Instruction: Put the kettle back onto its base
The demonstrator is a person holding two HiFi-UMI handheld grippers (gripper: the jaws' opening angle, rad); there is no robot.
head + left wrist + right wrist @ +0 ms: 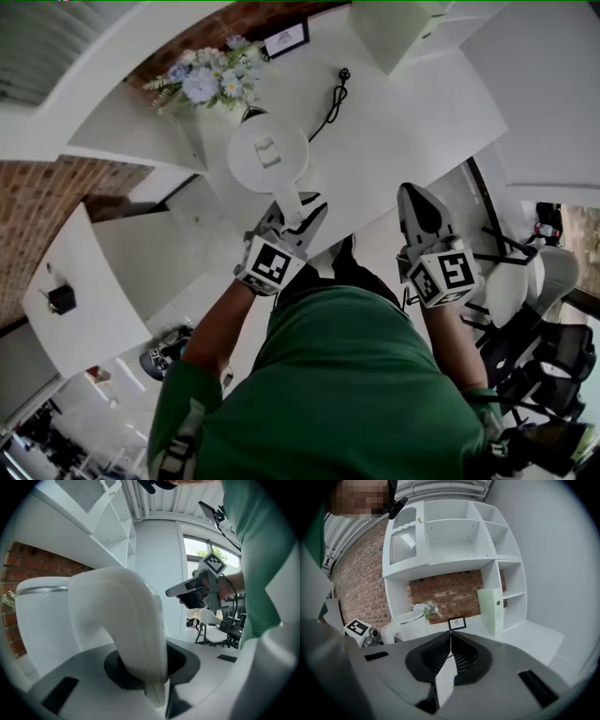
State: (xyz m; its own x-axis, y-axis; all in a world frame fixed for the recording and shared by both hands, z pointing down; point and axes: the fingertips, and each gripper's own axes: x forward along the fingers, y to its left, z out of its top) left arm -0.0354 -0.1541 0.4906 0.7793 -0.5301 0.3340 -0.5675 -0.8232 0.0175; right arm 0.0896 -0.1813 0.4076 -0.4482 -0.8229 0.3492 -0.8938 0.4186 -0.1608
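White surface (403, 131) lies below kettle (267, 155), near flowers (202, 80); left claw (298, 214) pinches its handle (136, 620), right claw (419, 197) pressed together, empty. Base not clearly visible: keep kettle upright, lower slowly, release once seated

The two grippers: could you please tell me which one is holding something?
The left gripper: its jaws clamp the handle of the white kettle, whereas the right gripper has its jaws shut together on nothing.

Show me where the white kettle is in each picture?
Head view: kettle upper middle, seen from above.
Left gripper view: kettle left, its handle in the middle.
Right gripper view: kettle left of centre, beside flowers.
Shared landmark: brick wall behind it.
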